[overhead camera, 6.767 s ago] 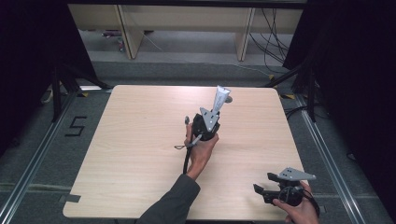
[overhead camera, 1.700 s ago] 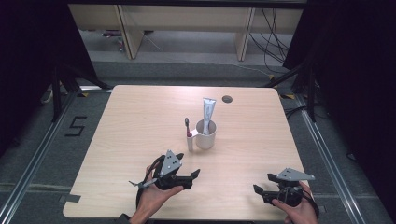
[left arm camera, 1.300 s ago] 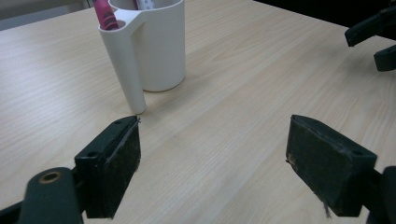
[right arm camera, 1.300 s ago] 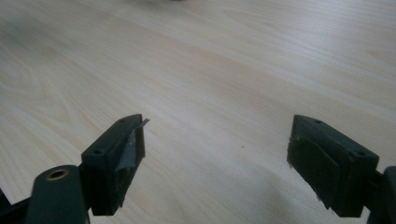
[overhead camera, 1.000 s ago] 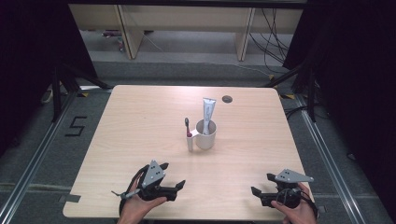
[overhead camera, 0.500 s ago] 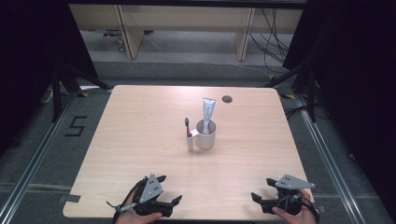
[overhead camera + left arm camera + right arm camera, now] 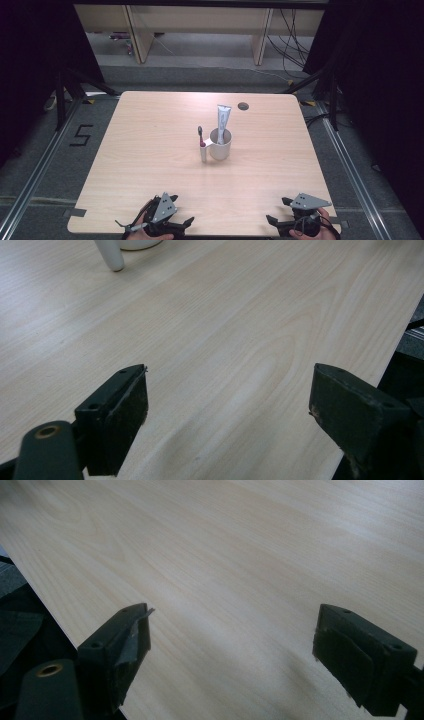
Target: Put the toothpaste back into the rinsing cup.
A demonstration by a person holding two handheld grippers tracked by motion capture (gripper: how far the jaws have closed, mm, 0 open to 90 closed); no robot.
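1. Jaws of both grippers stand wide apart and hold nothing; in the left gripper view and in the right gripper view there is just bare wood between the two black pads.
2. The left gripper (image 7: pixel 167 227) and the right gripper (image 7: pixel 290 222) sit low at the near edge of the pale wooden surface (image 7: pixel 150 150), each one in a hand of the person, and they are well apart from each other.
3. The white ceramic mug (image 7: pixel 220 145) stands upright near the middle of the surface, far from both grippers. A grey-white toothpaste tube (image 7: pixel 223 120) stands inside it, leaning on the rim.
4. A toothbrush with a white handle and dark head (image 7: pixel 201 145) stands just beside the mug on its left. I cannot tell if it touches the mug.
5. My judgement: the work with the mug looks finished, and the step in hand is to rest the grippers away from it.
6. To do this well, keep the jaws apart, keep both hands low at the near edge, and let the trailing cables lie behind, not toward the mug.
7. Avoid any push on the surface, because the tall tube and the standing toothbrush can probably fall easily.
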